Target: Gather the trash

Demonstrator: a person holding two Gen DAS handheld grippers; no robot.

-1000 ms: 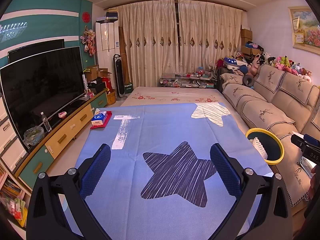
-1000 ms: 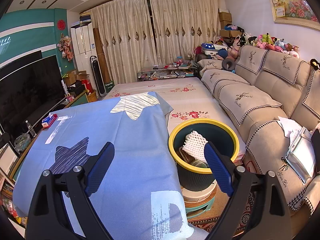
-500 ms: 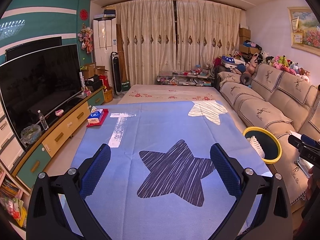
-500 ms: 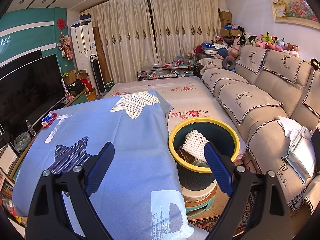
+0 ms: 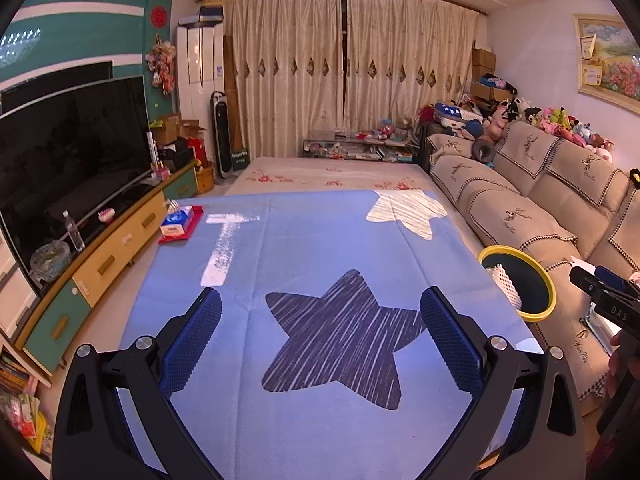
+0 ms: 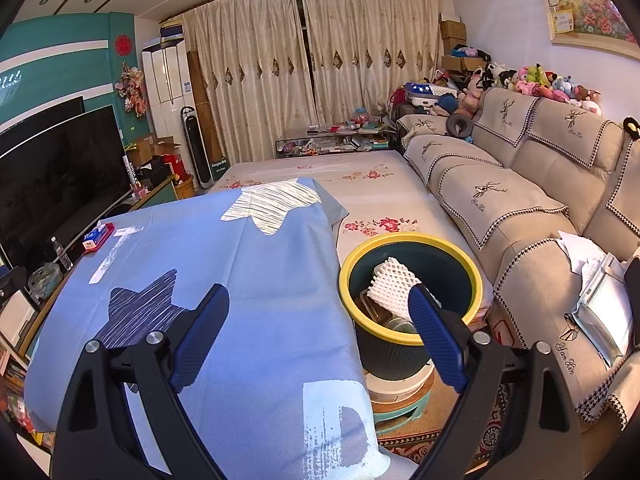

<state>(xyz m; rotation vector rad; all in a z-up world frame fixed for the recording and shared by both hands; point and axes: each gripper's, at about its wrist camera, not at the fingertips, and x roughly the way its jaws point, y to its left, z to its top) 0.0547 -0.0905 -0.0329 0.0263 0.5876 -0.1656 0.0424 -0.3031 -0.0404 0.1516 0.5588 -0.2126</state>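
Note:
A dark green bin with a yellow rim (image 6: 412, 236) stands on the floor between the table and the sofa. A white foam net (image 6: 394, 284) and a clear container lie inside it. My right gripper (image 6: 318, 292) hangs open and empty over the table's right edge, its right finger in front of the bin. My left gripper (image 5: 320, 296) is open and empty above the dark star on the blue tablecloth (image 5: 320, 240). In the left wrist view the bin (image 5: 548, 280) and foam net (image 5: 505, 282) sit at the right.
A tissue box on a red tray (image 5: 178, 222) lies at the table's far left corner. A beige sofa (image 6: 500, 200) with papers (image 6: 600, 292) runs along the right. A TV (image 5: 68, 152) on a low cabinet lines the left. A hand (image 5: 624, 356) shows at the right edge.
The left wrist view has swung slightly, so the tissue box and table sit a little further left and up. The right wrist view is unchanged. Both jaws stay as wide as before.

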